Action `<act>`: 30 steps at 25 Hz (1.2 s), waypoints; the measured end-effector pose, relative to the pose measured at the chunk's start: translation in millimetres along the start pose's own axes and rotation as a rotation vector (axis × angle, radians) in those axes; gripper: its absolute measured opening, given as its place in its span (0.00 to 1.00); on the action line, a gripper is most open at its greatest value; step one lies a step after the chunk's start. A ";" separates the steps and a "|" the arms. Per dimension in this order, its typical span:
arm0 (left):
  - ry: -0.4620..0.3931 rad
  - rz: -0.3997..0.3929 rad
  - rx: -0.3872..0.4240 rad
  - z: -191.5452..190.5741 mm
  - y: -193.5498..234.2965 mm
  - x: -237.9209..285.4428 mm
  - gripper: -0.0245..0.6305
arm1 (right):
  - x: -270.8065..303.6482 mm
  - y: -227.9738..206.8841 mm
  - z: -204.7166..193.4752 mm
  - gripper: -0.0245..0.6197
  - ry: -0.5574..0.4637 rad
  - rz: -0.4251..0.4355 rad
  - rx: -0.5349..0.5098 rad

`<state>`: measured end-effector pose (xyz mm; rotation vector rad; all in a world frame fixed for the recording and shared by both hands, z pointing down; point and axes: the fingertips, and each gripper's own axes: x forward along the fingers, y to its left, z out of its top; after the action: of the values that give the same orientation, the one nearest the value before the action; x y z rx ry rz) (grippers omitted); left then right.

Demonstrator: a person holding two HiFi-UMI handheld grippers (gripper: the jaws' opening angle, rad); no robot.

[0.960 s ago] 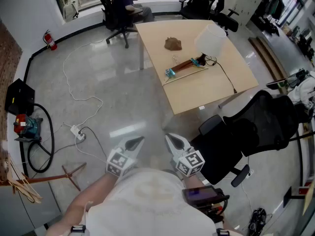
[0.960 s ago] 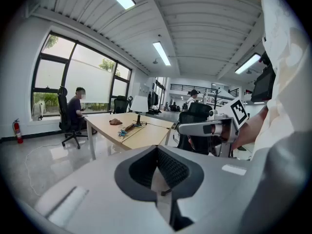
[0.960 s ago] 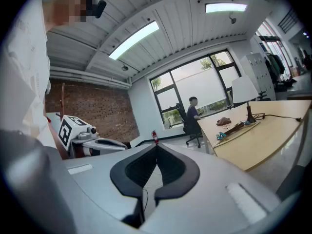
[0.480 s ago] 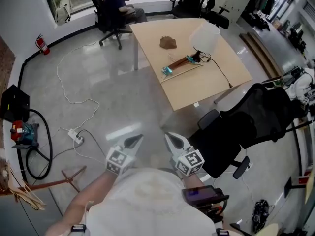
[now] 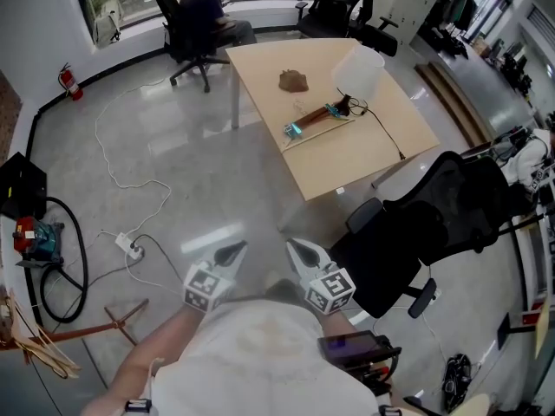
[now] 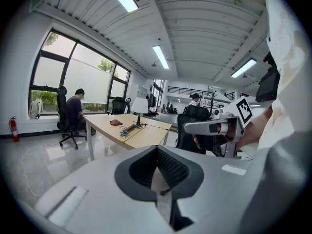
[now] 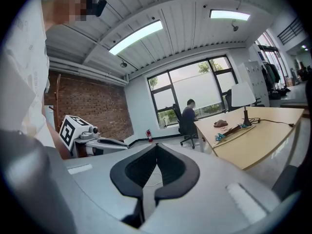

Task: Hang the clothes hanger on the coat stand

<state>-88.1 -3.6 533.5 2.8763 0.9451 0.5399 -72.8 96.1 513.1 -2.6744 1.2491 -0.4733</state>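
Note:
The wooden clothes hanger (image 5: 319, 120) with teal clips lies on the light wooden table (image 5: 364, 159), ahead of me; it also shows in the left gripper view (image 6: 127, 129) and the right gripper view (image 7: 233, 130). The wooden coat stand (image 5: 78, 327) shows at the lower left, behind my left arm. My left gripper (image 5: 231, 253) and right gripper (image 5: 299, 251) hover side by side close to my body, over the floor and far from hanger and stand. Both are shut and hold nothing; each gripper's own view, left (image 6: 157, 149) and right (image 7: 156, 146), shows the pads meeting.
A white lamp (image 5: 359, 68) and a brown lump (image 5: 295, 81) share the table. A black office chair (image 5: 434, 224) stands at my right. White cable and a power strip (image 5: 130, 248) lie on the floor at left. A person (image 5: 198, 7) sits beyond the table.
The head view has shifted a little: the table and floor cables have slid left and up in the picture. Both grippers stay shut and level before me.

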 end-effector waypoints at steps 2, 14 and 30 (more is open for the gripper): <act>0.002 0.008 -0.005 -1.1 2.5 0.2 0.04 | 1.5 -3.1 -2.7 0.06 0.010 -0.002 0.005; 0.059 0.008 0.025 9.5 19.8 58.4 0.04 | 38.6 -48.7 2.6 0.06 0.024 0.042 0.038; 0.065 0.012 0.120 77.7 34.3 216.6 0.04 | 58.1 -207.6 47.9 0.06 -0.021 0.033 0.064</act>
<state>120.7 99.0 533.2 2.9886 1.0036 0.6011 128.1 184.9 536.4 -2.5956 1.2481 -0.4715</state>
